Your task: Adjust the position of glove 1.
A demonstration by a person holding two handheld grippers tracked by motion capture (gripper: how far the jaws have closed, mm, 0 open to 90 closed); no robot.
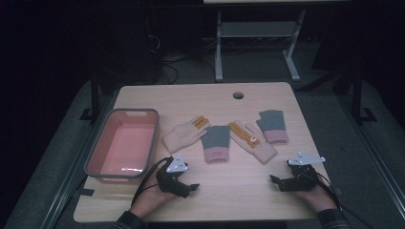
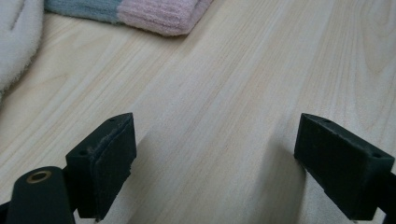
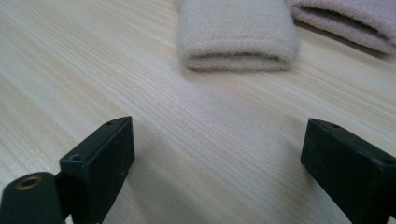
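Several knitted gloves lie in a row across the middle of the wooden table (image 1: 239, 191): a cream glove (image 1: 184, 133) with orange fingers, a grey glove with a pink cuff (image 1: 216, 142), a second cream glove (image 1: 252, 140), and a second grey and pink glove (image 1: 272, 126). My left gripper (image 1: 191, 187) rests near the front edge, below the first cream glove, jaws wide apart over bare wood (image 2: 215, 154). The pink cuff (image 2: 159, 16) lies ahead of it. My right gripper (image 1: 274, 180) sits at the front right, open, with a cream cuff (image 3: 236, 35) ahead of its jaws (image 3: 215, 163).
A grey-rimmed pink tub (image 1: 125, 143) stands at the table's left side. A round cable hole (image 1: 238, 95) sits near the far edge. A metal desk frame (image 1: 258, 43) and cables (image 1: 172, 59) stand on the dark floor behind.
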